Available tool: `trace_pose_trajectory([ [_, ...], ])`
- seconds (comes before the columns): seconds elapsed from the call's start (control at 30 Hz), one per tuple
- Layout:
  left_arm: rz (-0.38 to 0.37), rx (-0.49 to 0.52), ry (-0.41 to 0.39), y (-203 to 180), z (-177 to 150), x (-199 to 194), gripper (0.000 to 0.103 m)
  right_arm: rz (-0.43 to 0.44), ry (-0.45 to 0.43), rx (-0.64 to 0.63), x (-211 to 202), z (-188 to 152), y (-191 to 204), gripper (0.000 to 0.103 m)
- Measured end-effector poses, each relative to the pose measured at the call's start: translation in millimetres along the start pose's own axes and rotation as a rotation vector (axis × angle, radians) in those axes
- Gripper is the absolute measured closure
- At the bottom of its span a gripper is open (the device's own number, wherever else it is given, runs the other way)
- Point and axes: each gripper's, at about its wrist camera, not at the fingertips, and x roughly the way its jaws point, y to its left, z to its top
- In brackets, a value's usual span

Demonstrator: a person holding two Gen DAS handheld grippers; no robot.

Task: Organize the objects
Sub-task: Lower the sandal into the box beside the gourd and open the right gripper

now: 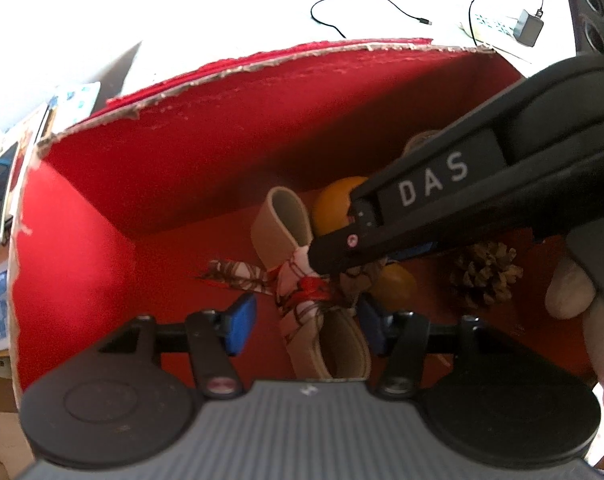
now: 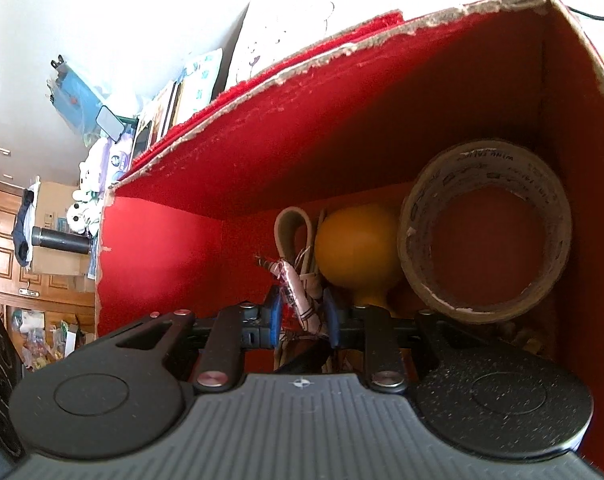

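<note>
Ribbon-tied belt bundle sits on the floor of the red cardboard box, long axis running from the far beige loop near the back wall down to the near loop just under the left gripper. Left gripper points steeply down over the near loop, blue pads apart with 1 on each side of the bundle and no visible contact, so it's released, not holding. Right gripper comes in from the right side and is nearer the knot: in its own view the pads stand narrow with the patterned ribbon between them, looks clamped on it, though contact on the far pad is hard to confirm. Neighbours are tight: orange ball touching the bundle's right side, tape roll beyond that against the right wall, pinecone further toward the person's fingers. My read: any shift of the bundle goes along its axis or leftward into the free floor, led by the right gripper.
</note>
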Motion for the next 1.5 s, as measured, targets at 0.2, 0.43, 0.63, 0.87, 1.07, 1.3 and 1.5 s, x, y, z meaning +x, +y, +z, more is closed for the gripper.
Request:
trace_pose_trajectory([
  [0.2, 0.031, -0.004, -0.007, -1.5, 0.7, -1.4, 0.044, 0.012, -0.036, 0.002, -1.7, 0.7, 2.2, 0.078],
  [0.43, 0.074, 0.0, -0.01, -4.6, 2.2, -2.5, 0.042, 0.008, -0.072, 0.011, -2.0, 0.3, 2.7, 0.078],
  [0.63, 0.107, 0.007, -0.018, -6.9, 2.6, -4.3, 0.038, 0.005, -0.085, 0.007, -0.4, -1.0, 5.6, 0.078],
  [0.87, 0.134, 0.011, -0.015, -14.3, 7.6, -6.5, 0.035, -0.009, -0.081, -0.009, -5.3, -0.9, 5.4, 0.077],
  [1.07, 0.161, 0.024, -0.018, -18.7, 9.9, -7.5, 0.033, -0.009, -0.08, -0.005, -5.1, -0.1, 5.7, 0.077],
  [1.3, 0.165, 0.031, -0.016, -20.9, 13.5, -8.0, 0.033, -0.009, -0.1, 0.002, -9.2, -0.2, 1.2, 0.077],
  [1.5, 0.16, 0.024, -0.017, -20.7, 16.9, -8.7, 0.033, -0.011, -0.124, -0.009, -11.0, -1.2, 2.4, 0.077],
])
